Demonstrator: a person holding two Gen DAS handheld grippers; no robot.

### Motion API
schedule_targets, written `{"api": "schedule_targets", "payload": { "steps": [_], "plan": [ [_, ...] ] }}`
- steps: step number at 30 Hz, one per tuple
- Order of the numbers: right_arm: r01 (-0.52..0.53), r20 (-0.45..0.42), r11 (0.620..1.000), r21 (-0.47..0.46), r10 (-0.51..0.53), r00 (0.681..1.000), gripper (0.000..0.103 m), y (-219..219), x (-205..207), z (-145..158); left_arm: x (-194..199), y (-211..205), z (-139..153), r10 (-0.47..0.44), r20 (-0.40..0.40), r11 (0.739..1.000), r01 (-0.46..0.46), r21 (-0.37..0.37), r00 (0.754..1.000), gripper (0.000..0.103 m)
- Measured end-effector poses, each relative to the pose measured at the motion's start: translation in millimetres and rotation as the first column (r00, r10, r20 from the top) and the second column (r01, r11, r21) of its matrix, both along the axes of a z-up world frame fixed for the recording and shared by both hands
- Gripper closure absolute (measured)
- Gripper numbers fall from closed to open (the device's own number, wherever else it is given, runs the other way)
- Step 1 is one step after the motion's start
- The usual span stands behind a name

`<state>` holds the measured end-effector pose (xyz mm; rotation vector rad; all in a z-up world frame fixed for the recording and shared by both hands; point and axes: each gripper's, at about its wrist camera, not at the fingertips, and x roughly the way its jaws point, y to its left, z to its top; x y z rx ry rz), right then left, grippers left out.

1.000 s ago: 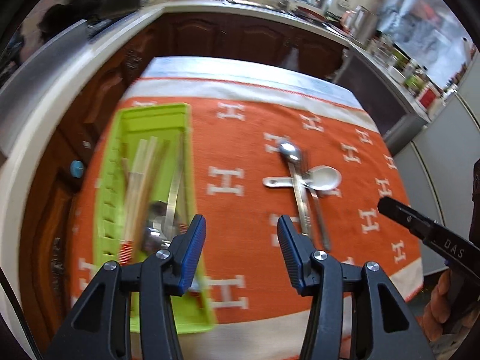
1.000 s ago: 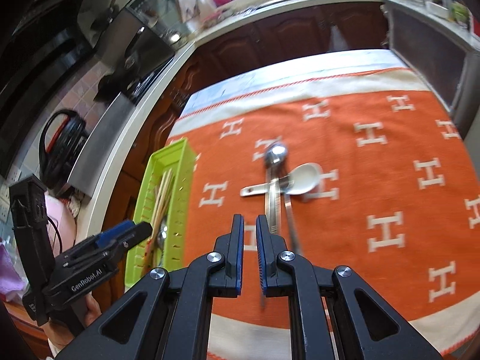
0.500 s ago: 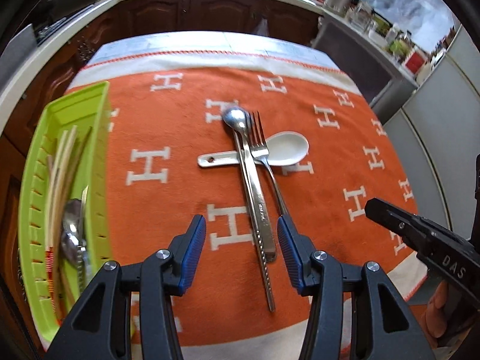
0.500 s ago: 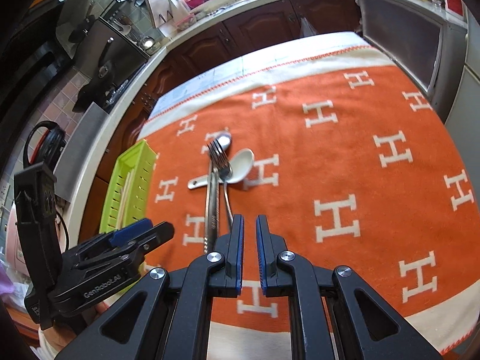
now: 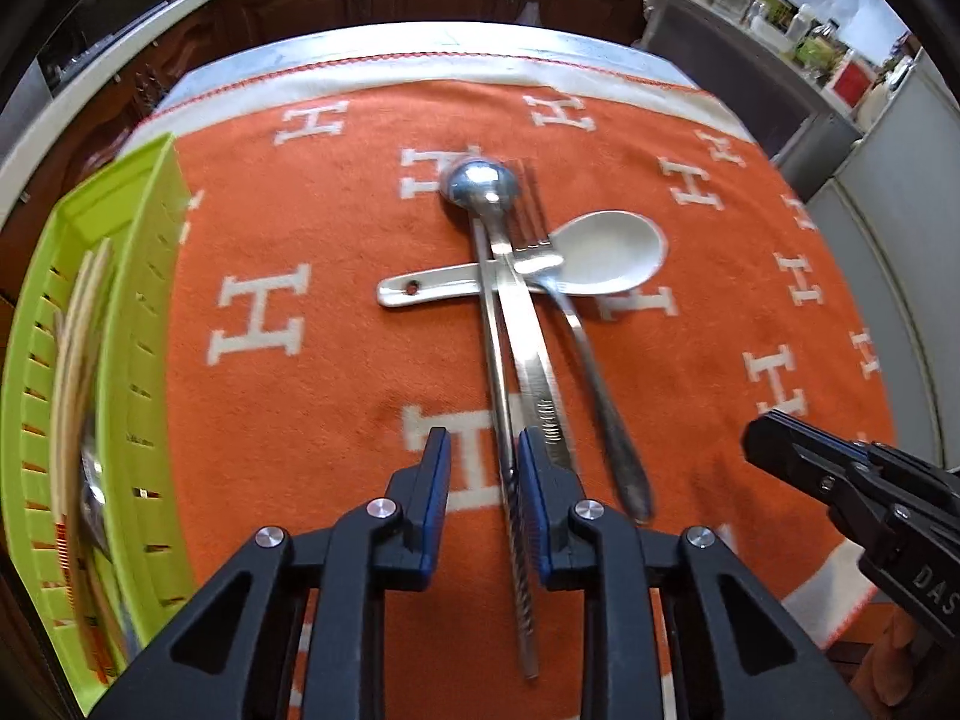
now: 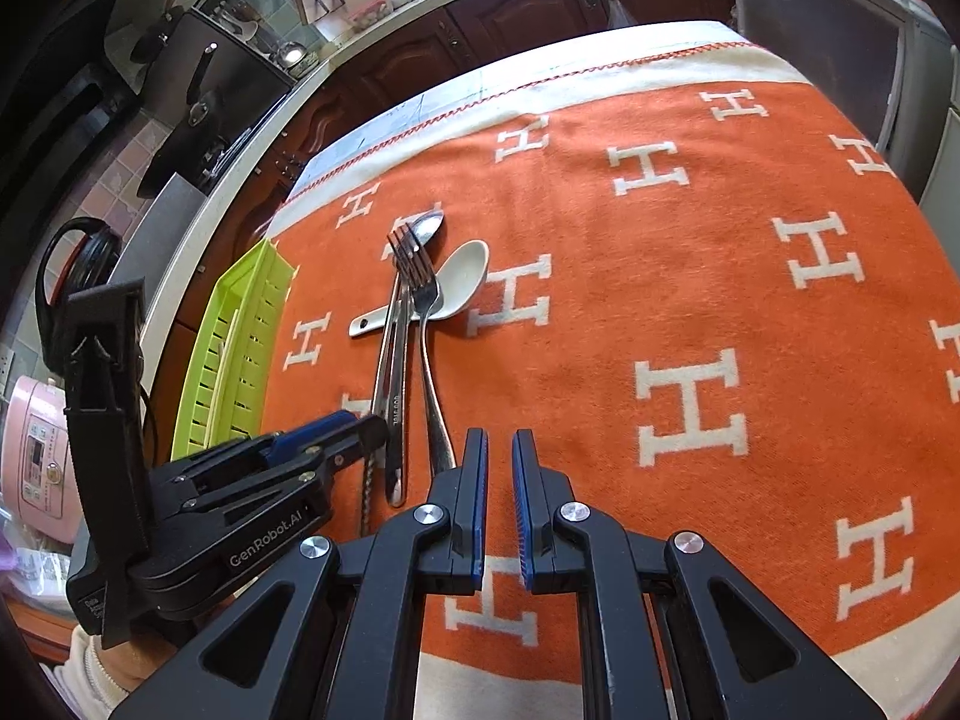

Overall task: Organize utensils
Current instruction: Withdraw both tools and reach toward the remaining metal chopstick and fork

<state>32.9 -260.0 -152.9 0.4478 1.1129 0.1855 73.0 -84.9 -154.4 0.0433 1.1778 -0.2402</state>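
Left gripper [image 5: 483, 468] jaws just narrowed around the metal chopstick [image 5: 507, 462] in the utensil pile mid-counter, not clearly pinching yet; clamp that alone, clear of the spoon handle [image 5: 540, 378]; right gripper [image 6: 499, 468] jaws together, empty.

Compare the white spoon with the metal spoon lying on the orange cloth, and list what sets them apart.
The white spoon is matte and pale; the metal spoon is shiny and reflective. The white spoon has a short handle with a hole near its end; the metal spoon's handle is long and slim. The white spoon lies crosswise underneath; the metal spoon rests lengthwise across its handle. Both lie on the orange cloth, outside the green tray.
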Motion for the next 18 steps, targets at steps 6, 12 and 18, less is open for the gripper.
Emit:
{"api": "schedule_targets", "payload": {
  "steps": [6, 12, 18],
  "plan": [
    [-0.022, -0.014, 1.0, 0.005, 0.022, 1.0, 0.094, 10.8, 6.1, -8.2, 4.8, 3.4, -0.6, 0.005, 0.013, 1.0, -0.005, 0.012, 1.0, 0.083],
    [-0.029, -0.024, 1.0, 0.006, 0.03, 0.999, 0.094, 17.4, 10.4, -15.0, 12.4, -10.1, -0.6, -0.027, 0.052, 0.998, 0.024, 0.058, 0.998, 0.076],
    [-0.031, -0.026, 1.0, 0.002, 0.031, 0.999, 0.094, 18.3, 10.1, -16.3, 20.1, -10.6, -1.2, -0.015, 0.104, 0.998, 0.01, 0.055, 0.994, 0.096]
  ]
}}
